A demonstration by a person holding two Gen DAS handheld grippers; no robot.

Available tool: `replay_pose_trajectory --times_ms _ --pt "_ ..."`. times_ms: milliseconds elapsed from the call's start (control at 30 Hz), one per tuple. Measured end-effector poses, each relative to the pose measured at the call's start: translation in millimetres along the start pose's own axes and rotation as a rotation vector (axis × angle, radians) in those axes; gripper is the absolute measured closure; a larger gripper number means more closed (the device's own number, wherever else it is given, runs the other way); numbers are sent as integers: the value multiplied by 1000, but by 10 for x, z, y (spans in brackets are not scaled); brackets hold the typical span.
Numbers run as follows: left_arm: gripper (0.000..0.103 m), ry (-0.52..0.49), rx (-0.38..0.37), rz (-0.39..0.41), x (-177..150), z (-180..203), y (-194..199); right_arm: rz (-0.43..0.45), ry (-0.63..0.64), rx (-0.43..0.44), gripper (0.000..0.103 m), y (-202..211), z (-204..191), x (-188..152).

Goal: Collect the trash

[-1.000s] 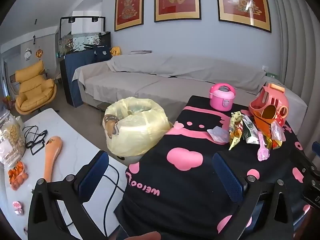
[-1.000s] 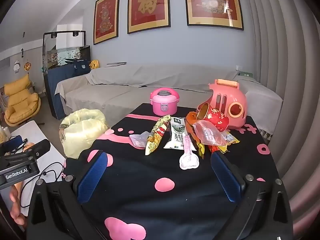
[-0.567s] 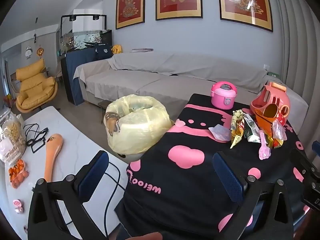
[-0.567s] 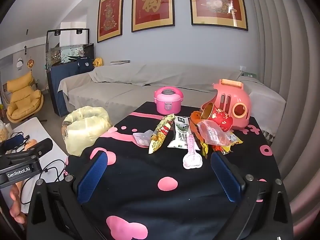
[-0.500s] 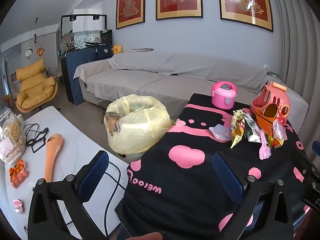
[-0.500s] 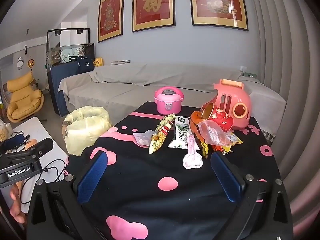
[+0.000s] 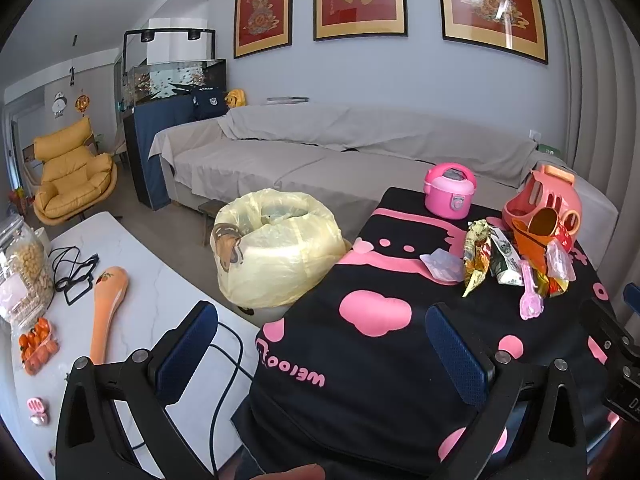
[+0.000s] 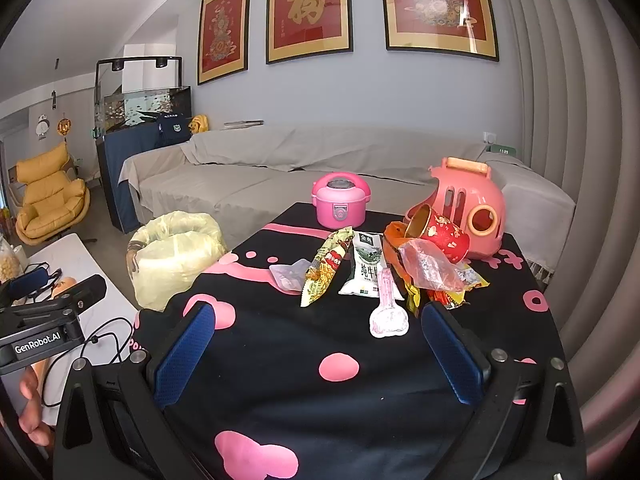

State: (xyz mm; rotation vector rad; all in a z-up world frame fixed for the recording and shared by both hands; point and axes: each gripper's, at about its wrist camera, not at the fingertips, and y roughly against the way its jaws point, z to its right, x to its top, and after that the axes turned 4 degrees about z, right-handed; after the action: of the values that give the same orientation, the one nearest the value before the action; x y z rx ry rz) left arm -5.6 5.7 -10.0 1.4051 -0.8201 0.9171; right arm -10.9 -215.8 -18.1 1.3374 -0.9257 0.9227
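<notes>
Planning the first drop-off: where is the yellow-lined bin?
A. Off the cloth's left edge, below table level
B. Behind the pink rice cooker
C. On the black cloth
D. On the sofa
A: the bin stands beside the cloth, left of it and lower.

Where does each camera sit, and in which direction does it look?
Left wrist: behind the open left tongs, above the table's near left corner, facing the lined bin and sofa.
Right wrist: behind the open right tongs, facing the wrappers; a hand shows at left.
Shared: bin, wrappers, pink toy cooker.
</notes>
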Motion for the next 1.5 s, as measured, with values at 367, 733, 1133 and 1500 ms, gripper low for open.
replay_pose_trajectory --times_ms 367,733,1133,1500 --pt "0 0 -1 -1 8 2 -6 -1 -1 0 1 -6 -2 -3" --pt "0 -2 -2 -1 20 -2 -4 -1 0 0 1 -7 -1 -4" --pt "0 0 -2 0 -16 7 -10 -3 -1 -1 1 -8 2 -2" --pt "0 -1 -3 -3 27 -7 -5 -3 -1 0 1 -4 5 2"
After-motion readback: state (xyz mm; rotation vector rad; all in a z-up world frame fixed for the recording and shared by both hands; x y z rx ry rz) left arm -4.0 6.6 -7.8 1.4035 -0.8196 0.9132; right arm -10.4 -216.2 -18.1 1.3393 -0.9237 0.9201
